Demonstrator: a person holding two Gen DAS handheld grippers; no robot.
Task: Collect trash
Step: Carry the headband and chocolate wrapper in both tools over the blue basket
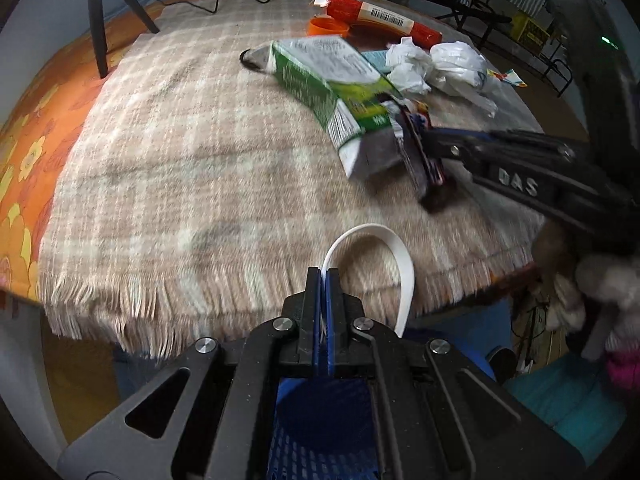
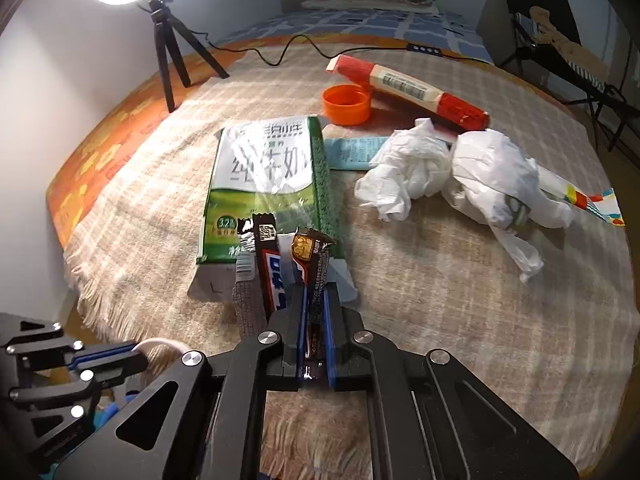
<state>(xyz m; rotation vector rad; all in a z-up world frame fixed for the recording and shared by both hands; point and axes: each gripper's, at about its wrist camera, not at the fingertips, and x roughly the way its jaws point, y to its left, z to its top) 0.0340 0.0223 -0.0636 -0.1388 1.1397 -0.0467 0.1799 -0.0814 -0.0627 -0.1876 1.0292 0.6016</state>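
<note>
My right gripper (image 2: 314, 292) is shut on a brown, blue and red candy wrapper (image 2: 276, 272), held upright just above the plaid blanket (image 2: 440, 300). In the left wrist view the same gripper (image 1: 436, 148) and wrapper (image 1: 416, 164) are at the near end of a green and white milk carton (image 1: 320, 76). My left gripper (image 1: 323, 276) is shut on the white strap handle (image 1: 384, 236) of a blue mesh basket (image 1: 320, 420), which hangs below it at the bed's edge. The carton (image 2: 268, 168) lies flat just behind the wrapper.
Further back on the blanket lie crumpled white tissue (image 2: 408, 164), a white plastic bag (image 2: 496, 176), an orange cap (image 2: 346, 104), a red and cream tube (image 2: 408, 86) and a light-blue paper slip (image 2: 352, 152). A ring light on a tripod (image 2: 168, 52) stands at the far left.
</note>
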